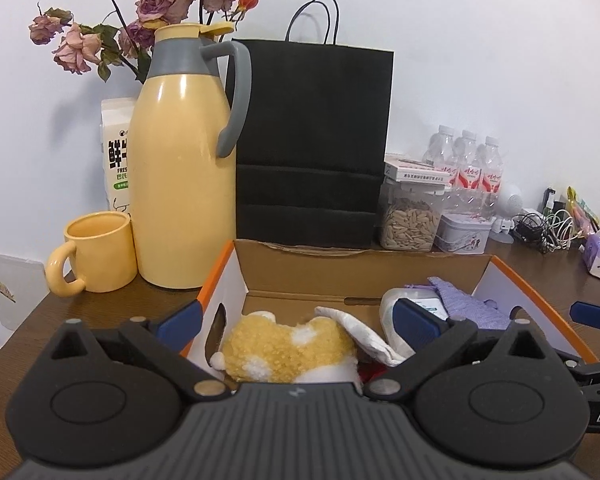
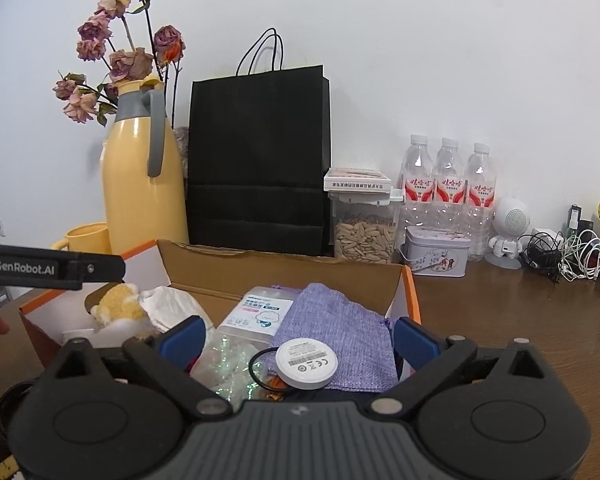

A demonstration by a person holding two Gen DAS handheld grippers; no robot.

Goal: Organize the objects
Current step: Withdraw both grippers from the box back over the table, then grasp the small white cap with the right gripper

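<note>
Cluttered brown table (image 2: 500, 312) — white wall (image 2: 420, 60)

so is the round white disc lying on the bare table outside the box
No, the round white disc lies inside the cardboard box, resting on the purple pouch.

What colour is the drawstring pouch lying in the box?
Light purple, a woven fabric pouch; it shows best in the right wrist view.
</note>
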